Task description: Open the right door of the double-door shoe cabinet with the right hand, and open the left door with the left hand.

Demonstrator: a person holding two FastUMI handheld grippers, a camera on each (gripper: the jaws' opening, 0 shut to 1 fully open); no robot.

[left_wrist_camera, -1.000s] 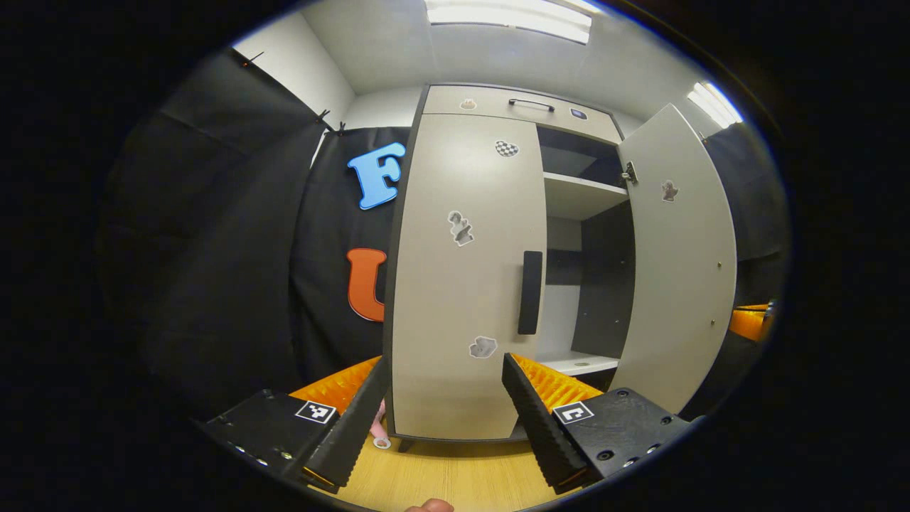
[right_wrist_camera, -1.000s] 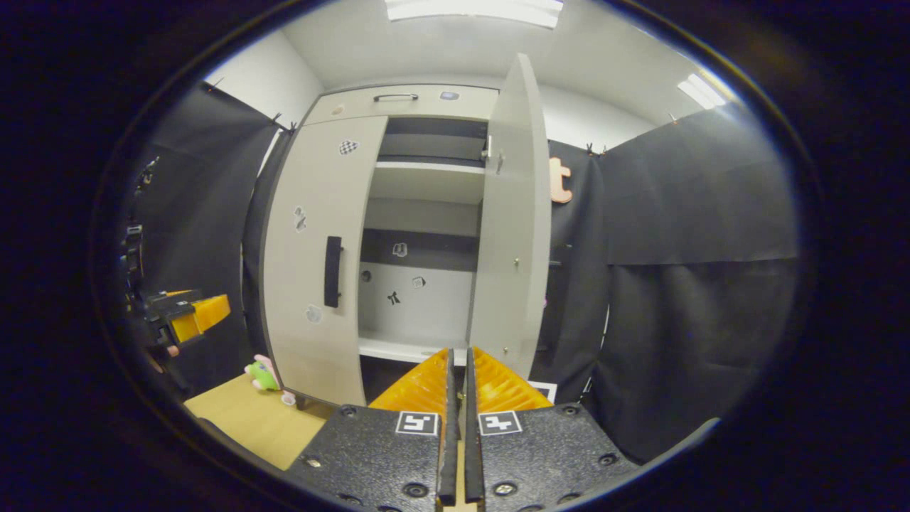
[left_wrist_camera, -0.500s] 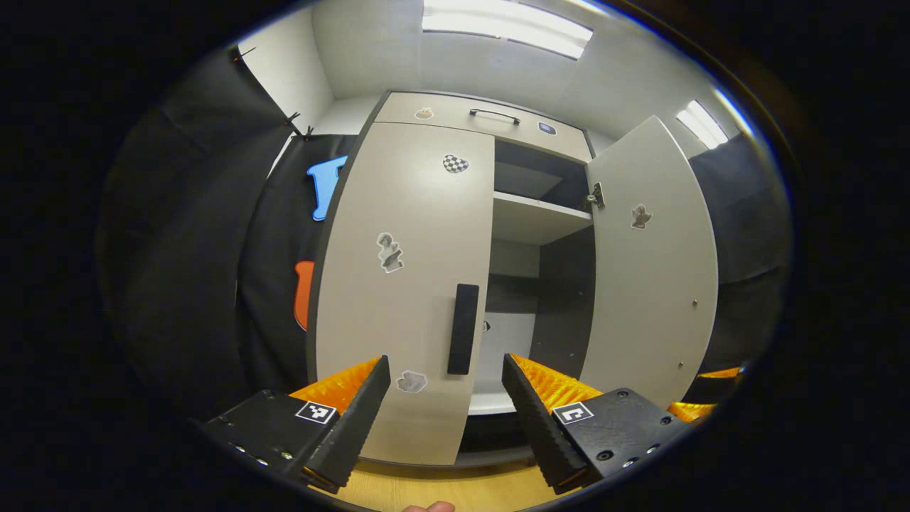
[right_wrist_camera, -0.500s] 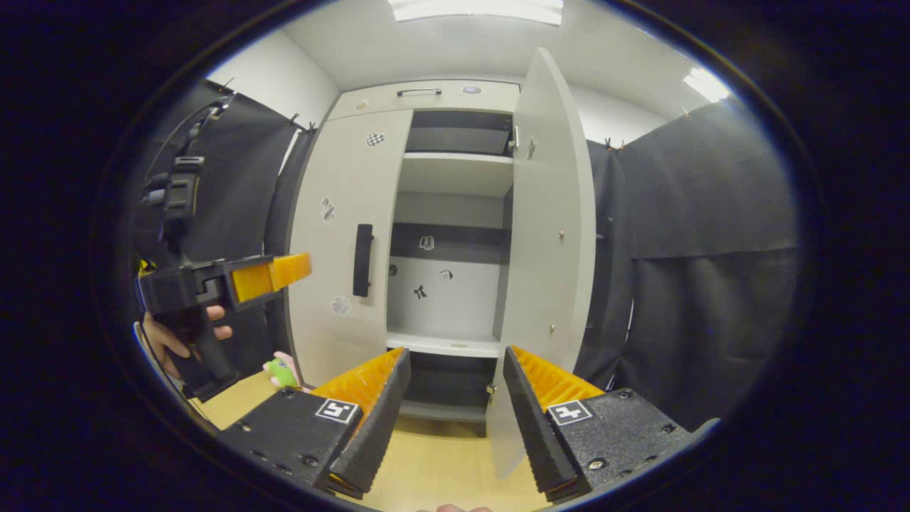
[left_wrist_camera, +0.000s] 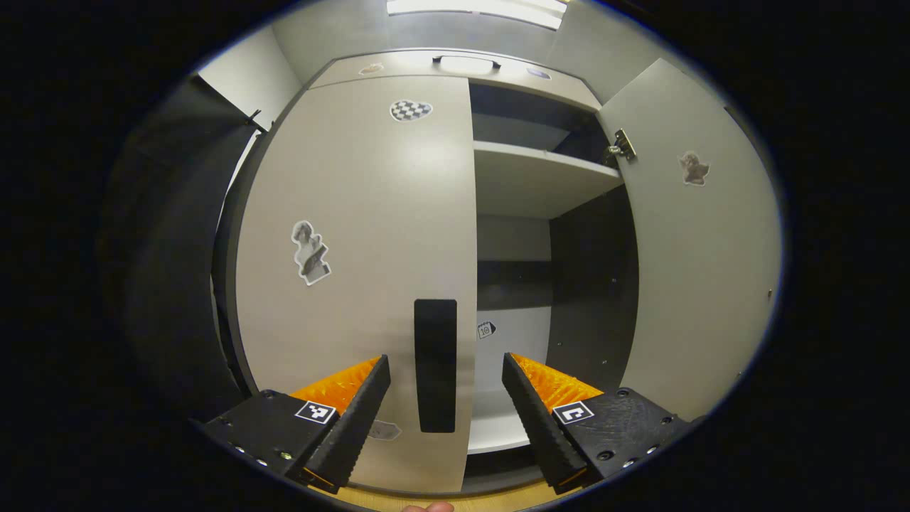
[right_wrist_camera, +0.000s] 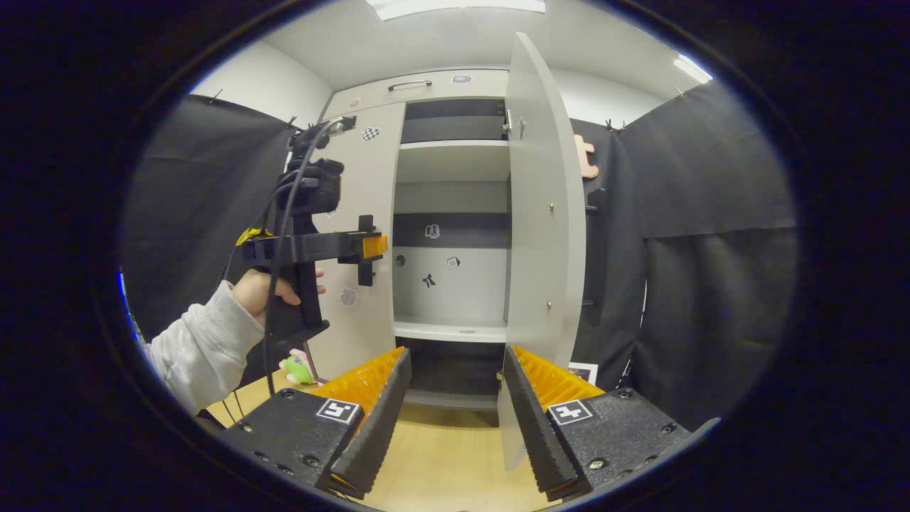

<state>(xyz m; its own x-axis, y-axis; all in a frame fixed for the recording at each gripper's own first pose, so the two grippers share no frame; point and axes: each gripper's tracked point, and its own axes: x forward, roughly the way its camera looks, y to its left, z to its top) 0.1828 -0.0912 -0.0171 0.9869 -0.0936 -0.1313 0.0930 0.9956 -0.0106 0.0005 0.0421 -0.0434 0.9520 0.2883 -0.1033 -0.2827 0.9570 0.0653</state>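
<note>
Left tool (left_wrist_camera: 446, 370): we hold it spread wide, its fingers on either side of the left door's handle (left_wrist_camera: 435, 365), not touching it.
Right tool (right_wrist_camera: 456, 363): released, gripping nothing, near the right door's lower edge.
Left door (left_wrist_camera: 355, 249): closed.
Right door (right_wrist_camera: 540, 213): swung open, shelves (right_wrist_camera: 448, 331) showing.
Shoe cabinet (right_wrist_camera: 426, 85): stands on the wooden floor (right_wrist_camera: 434, 462).

Black cloth walls (right_wrist_camera: 711, 213), wooden floor (right_wrist_camera: 441, 462), ceiling light (left_wrist_camera: 476, 7)
</note>
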